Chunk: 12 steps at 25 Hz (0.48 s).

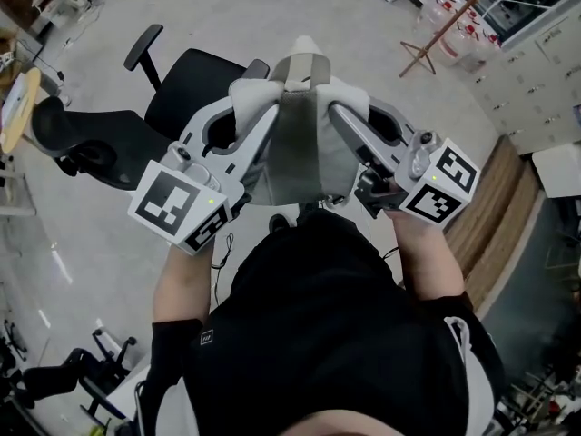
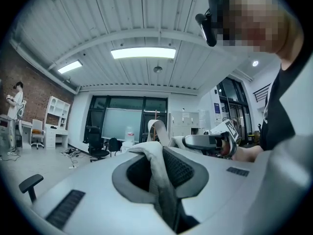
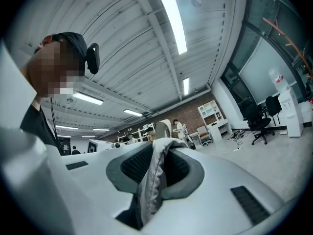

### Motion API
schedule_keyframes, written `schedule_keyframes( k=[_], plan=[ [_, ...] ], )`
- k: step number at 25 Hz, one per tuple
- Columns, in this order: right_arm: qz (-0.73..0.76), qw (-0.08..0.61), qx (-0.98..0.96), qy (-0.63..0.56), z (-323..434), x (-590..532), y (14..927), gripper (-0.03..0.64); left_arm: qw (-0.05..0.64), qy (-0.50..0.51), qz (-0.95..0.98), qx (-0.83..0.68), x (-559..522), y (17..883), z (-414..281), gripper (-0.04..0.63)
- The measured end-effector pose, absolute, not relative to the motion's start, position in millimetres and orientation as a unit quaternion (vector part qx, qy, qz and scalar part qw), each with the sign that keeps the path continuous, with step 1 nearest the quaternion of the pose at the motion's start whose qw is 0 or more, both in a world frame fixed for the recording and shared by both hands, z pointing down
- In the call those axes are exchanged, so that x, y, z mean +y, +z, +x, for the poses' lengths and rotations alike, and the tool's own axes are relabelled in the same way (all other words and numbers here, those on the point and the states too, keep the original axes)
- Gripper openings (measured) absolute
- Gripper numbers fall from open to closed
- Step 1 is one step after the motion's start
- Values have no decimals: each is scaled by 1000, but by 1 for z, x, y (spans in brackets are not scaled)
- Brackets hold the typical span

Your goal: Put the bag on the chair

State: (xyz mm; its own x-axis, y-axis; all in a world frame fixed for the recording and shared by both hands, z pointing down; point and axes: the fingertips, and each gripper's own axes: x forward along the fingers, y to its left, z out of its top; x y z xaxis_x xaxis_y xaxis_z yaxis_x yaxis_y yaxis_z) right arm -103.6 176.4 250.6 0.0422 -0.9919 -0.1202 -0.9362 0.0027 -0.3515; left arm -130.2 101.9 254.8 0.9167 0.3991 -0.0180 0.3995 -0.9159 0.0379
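A grey-and-white cloth bag point(image 1: 295, 148) hangs in the air between both grippers, in front of the person's chest. My left gripper point(image 1: 247, 100) is shut on the bag's left upper edge, and the left gripper view shows the fabric point(image 2: 159, 173) pinched between the jaws. My right gripper point(image 1: 347, 103) is shut on the right upper edge, with the cloth point(image 3: 150, 180) caught in its jaws. The bag's strap point(image 1: 304, 62) stands up between them. A black office chair point(image 1: 195, 84) with armrests stands on the floor below and to the left of the bag.
The chair's backrest point(image 1: 91, 139) points left. A wooden coat stand point(image 1: 445, 30) and water bottles point(image 1: 465, 34) are at the far right, by white cabinets point(image 1: 536, 80). A round table edge point(image 1: 18, 107) sits at the left. A person point(image 2: 14, 106) stands far off.
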Motion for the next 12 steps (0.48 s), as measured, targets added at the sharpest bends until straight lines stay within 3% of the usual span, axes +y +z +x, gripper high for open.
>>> schedule_keyframes(
  k=[12],
  plan=[
    [-706,175,677,-110,24,177,286,72,63,42,975,210,106,296,-9,63]
  ],
)
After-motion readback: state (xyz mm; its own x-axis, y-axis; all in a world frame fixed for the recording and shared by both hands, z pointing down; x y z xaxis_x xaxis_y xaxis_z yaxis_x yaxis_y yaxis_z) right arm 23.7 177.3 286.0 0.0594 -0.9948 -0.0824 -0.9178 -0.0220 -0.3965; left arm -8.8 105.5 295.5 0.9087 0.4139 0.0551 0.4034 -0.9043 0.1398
